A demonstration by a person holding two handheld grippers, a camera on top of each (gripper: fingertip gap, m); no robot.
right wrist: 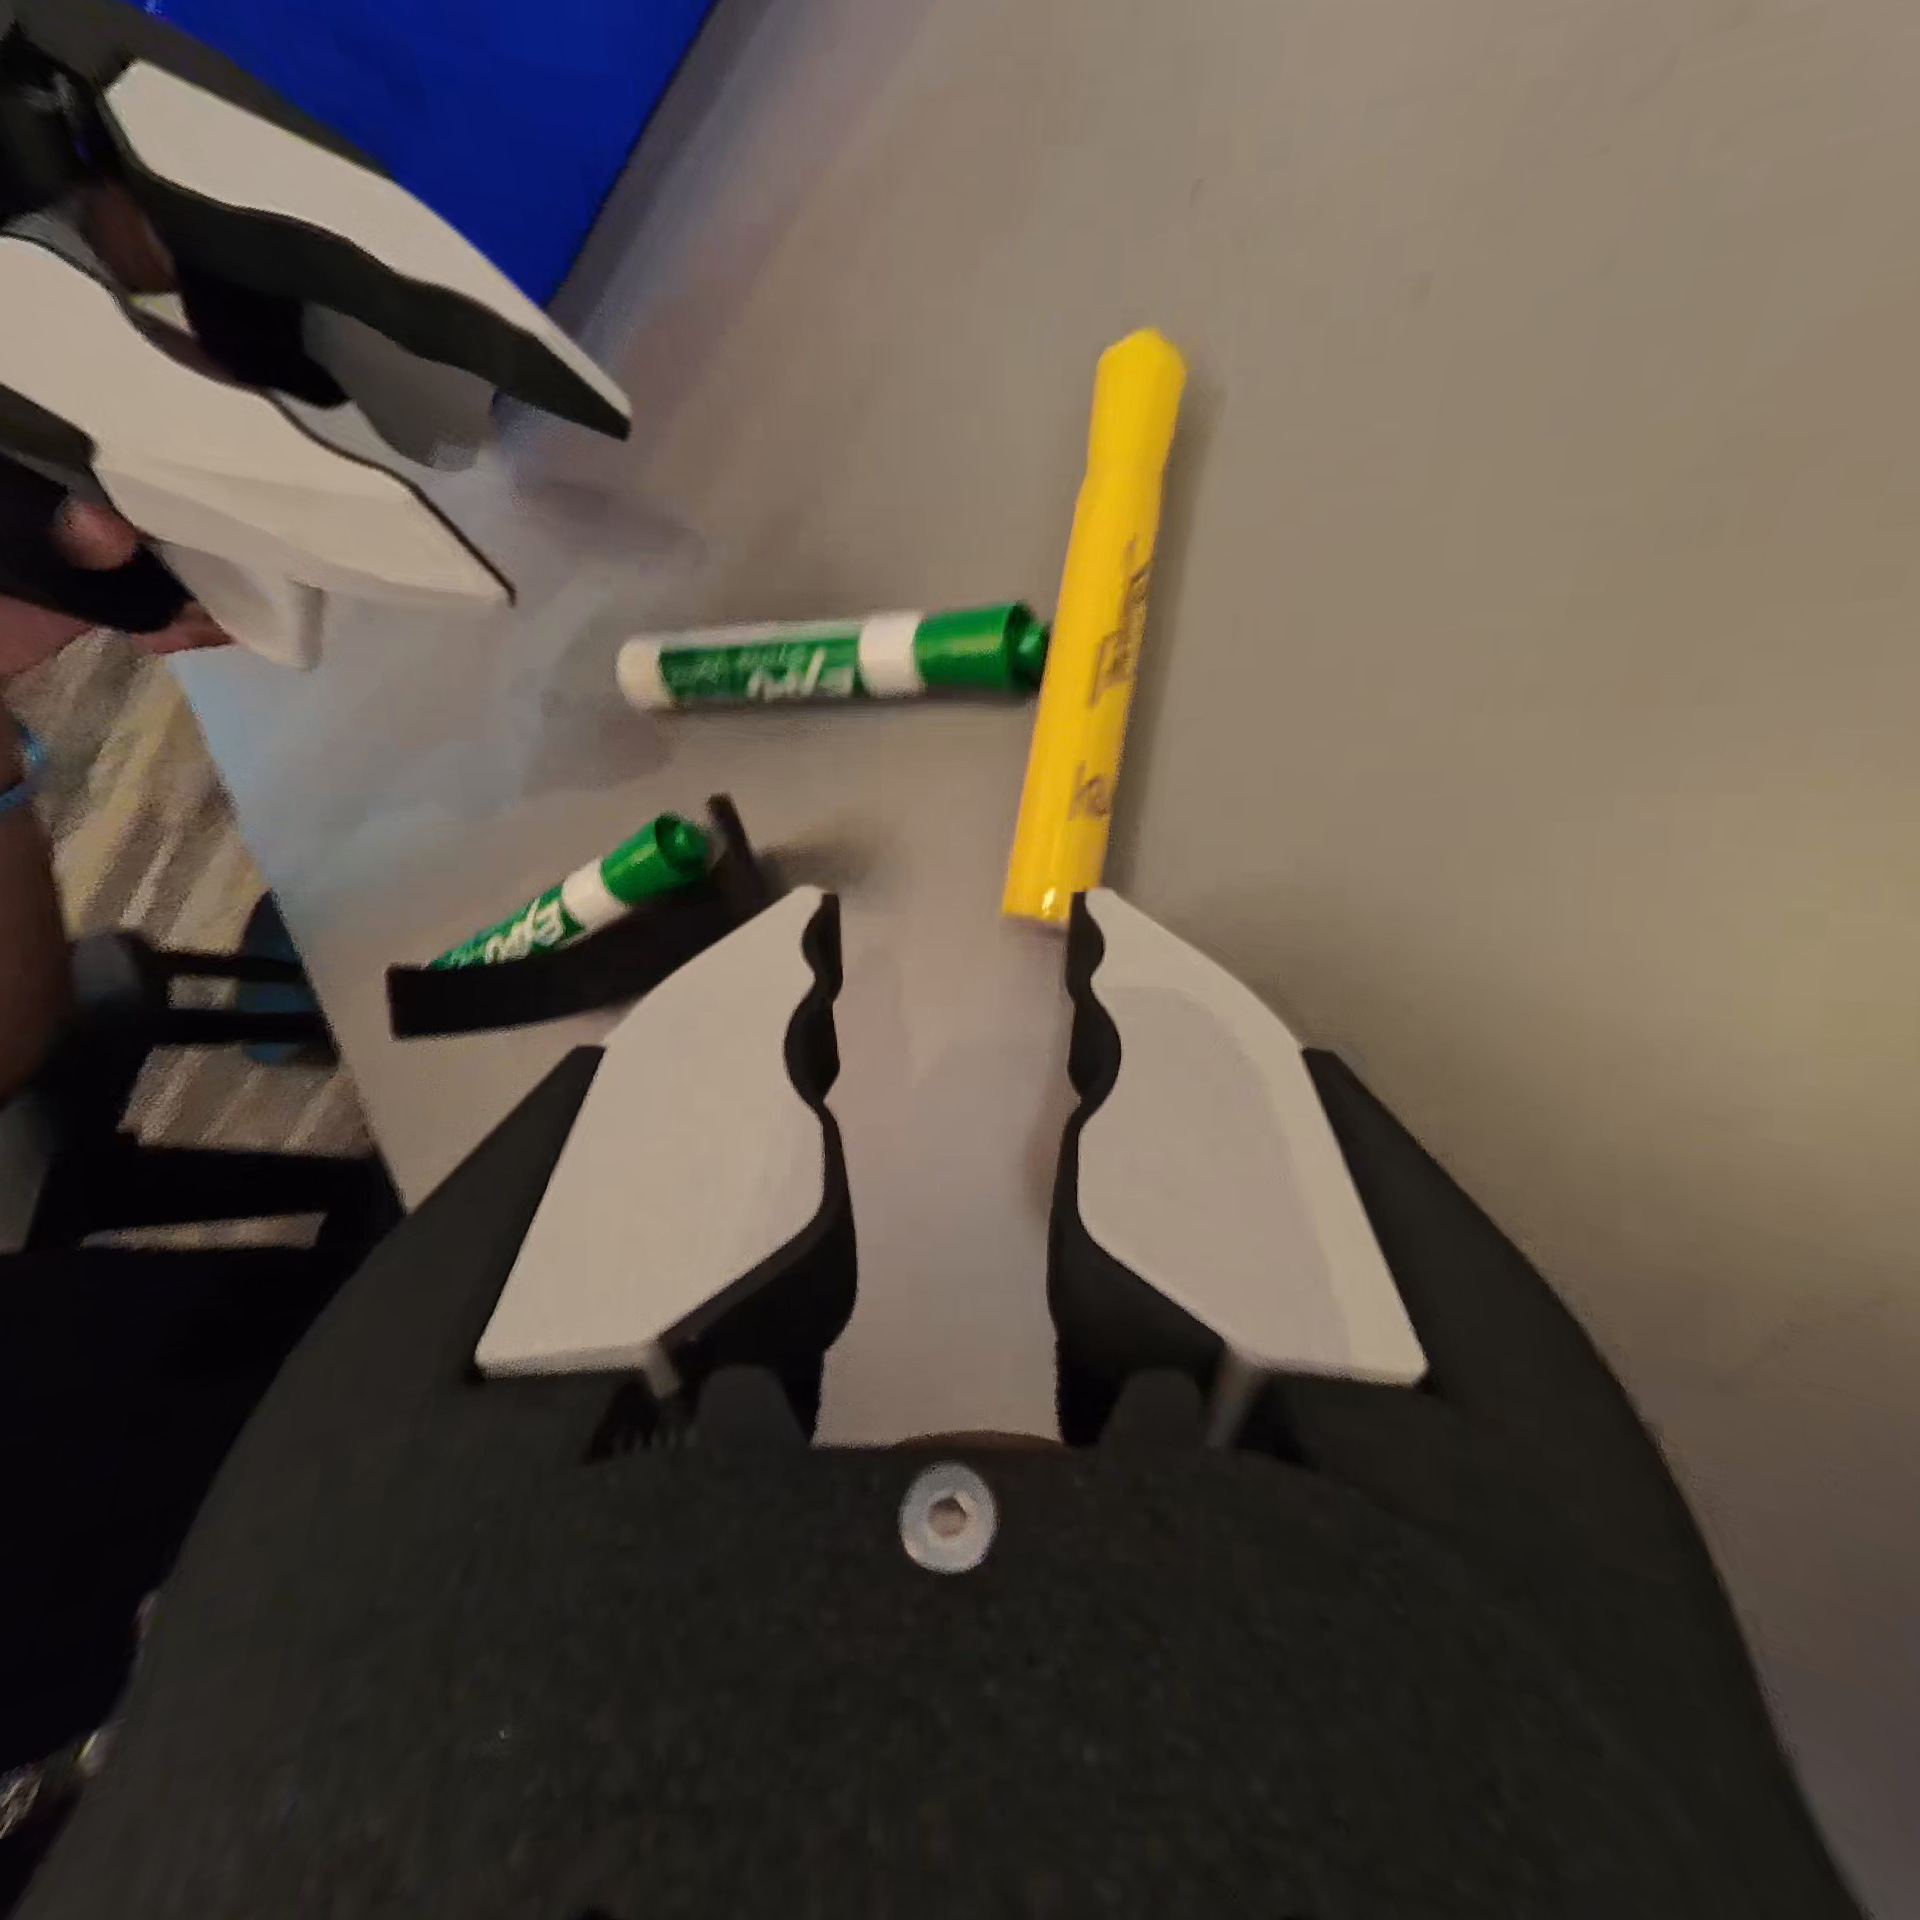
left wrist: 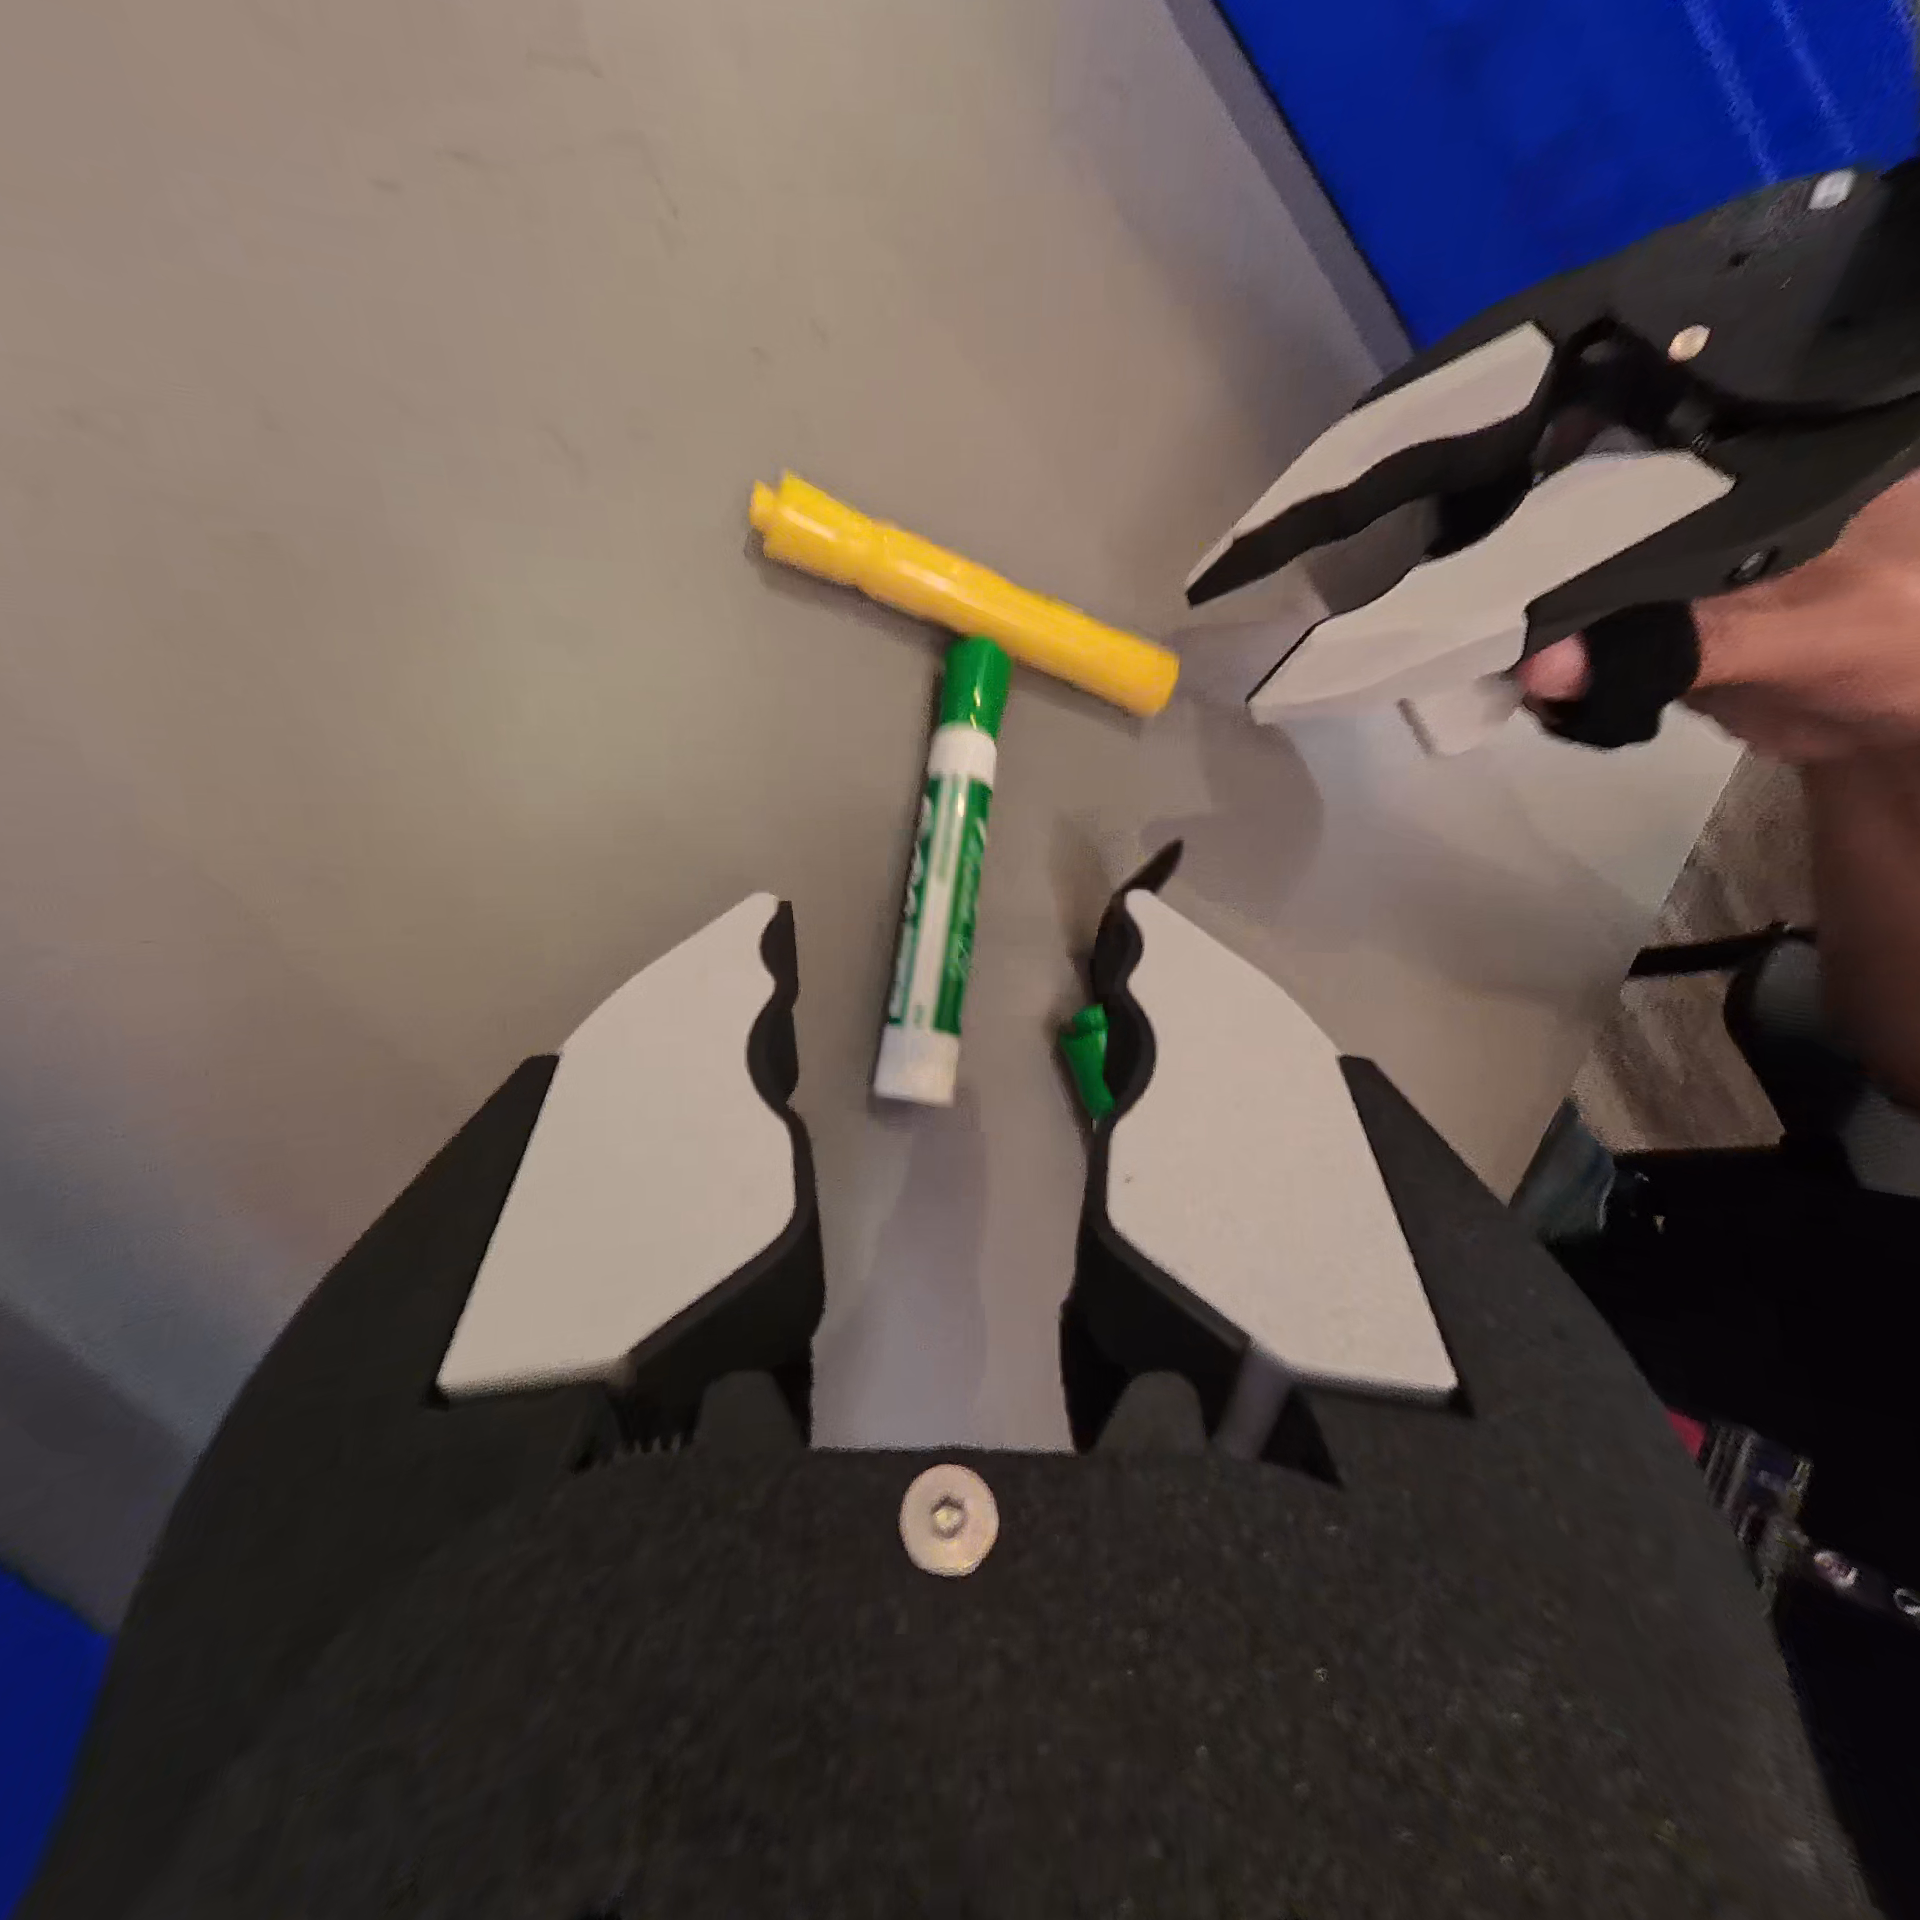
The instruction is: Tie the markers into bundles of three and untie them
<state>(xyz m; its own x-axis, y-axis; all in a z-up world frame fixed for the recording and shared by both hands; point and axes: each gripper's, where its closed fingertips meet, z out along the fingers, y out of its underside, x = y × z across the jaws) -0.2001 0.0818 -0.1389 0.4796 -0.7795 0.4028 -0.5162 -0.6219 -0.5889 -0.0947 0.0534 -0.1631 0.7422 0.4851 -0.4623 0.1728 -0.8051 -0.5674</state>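
Note:
Three markers lie loose on the grey table. A yellow marker (left wrist: 956,592) (right wrist: 1101,644) lies crosswise, and a green marker (left wrist: 945,873) (right wrist: 831,660) points its cap end at the yellow one's side, forming a T. A second green marker (right wrist: 582,899) rests on a black strap (right wrist: 540,987) near the table edge; in the left wrist view it (left wrist: 1086,1060) is mostly hidden behind my finger. My left gripper (left wrist: 951,925) (right wrist: 566,509) is open and empty above the first green marker. My right gripper (right wrist: 951,914) (left wrist: 1231,649) is open and empty, by the yellow marker's end.
The grey table (left wrist: 416,520) ends at an edge close to the strap (right wrist: 312,1039). Beyond it are carpet and a dark chair (right wrist: 187,997). A blue panel (left wrist: 1558,125) stands behind the table. A gloved hand (left wrist: 1662,675) holds the right gripper.

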